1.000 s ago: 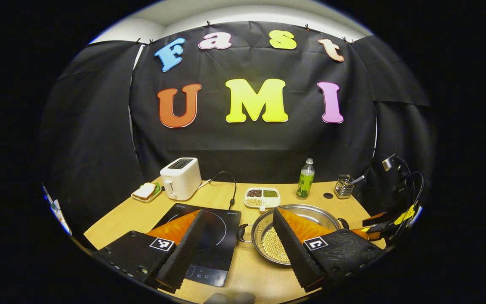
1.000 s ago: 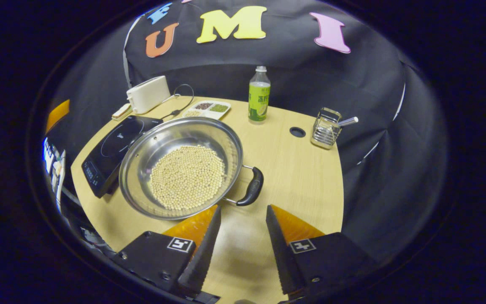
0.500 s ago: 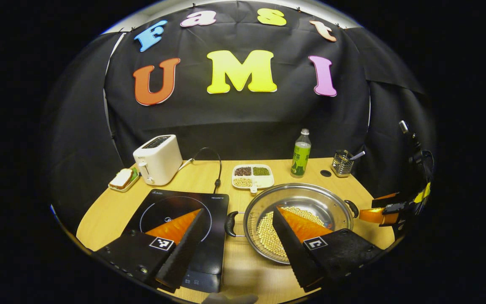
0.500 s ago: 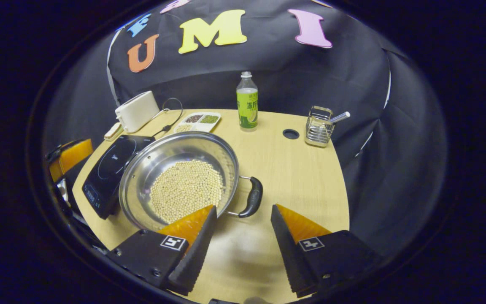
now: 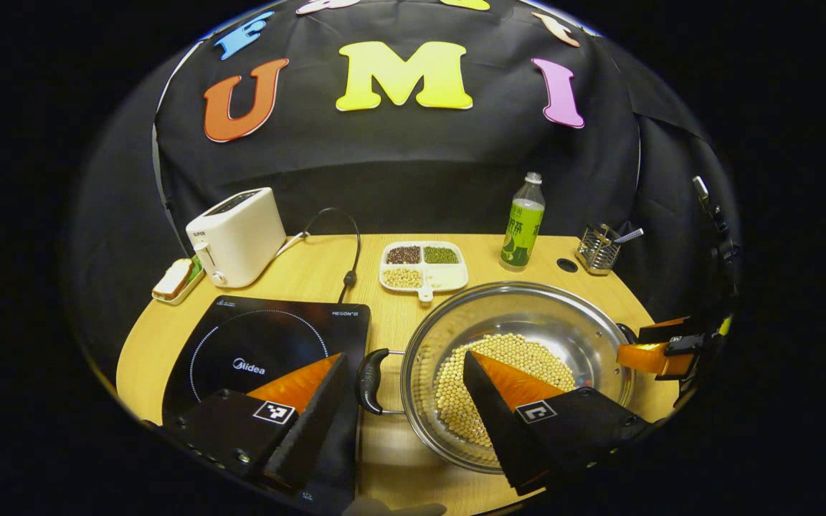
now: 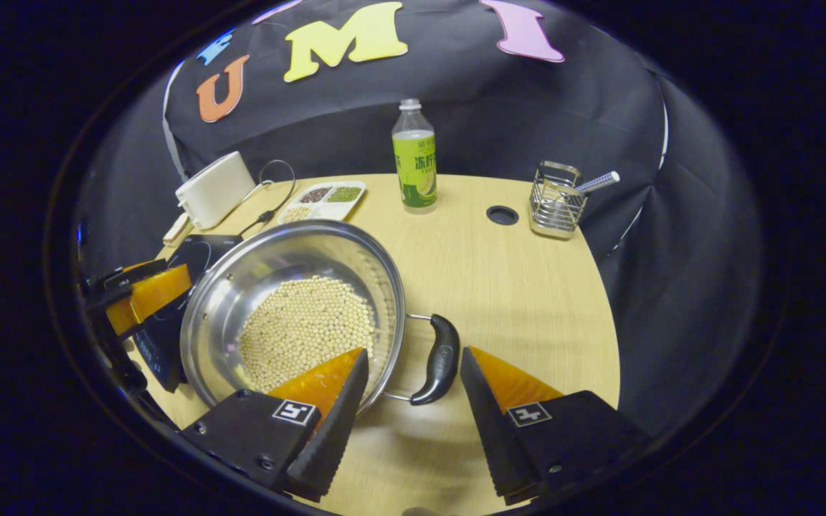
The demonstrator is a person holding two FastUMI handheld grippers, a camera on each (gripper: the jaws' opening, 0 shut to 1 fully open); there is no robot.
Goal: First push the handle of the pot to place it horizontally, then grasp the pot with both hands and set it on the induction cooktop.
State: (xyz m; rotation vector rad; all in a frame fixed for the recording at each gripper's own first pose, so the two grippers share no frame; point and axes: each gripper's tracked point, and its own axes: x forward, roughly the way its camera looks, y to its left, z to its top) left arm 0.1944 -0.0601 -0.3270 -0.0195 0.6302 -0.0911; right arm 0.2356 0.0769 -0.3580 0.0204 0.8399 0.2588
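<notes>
A steel pot holding pale beans stands on the wooden table, just right of the black induction cooktop. The pot's left black handle lies between the fingers of my open left gripper, untouched by either. In the right gripper view the pot sits at centre left, and its right handle lies between the fingers of my open right gripper. Beyond the pot's far side in each view is the other gripper: the right gripper and the left gripper.
Along the back of the table stand a white toaster, a divided dish of grains, a green-labelled bottle and a wire holder. A sandwich plate lies left of the toaster. A cable runs to the cooktop.
Both grippers have come forward and down toward the pot, so each handle now lies between a pair of open fingers. The pot has stayed in place.
</notes>
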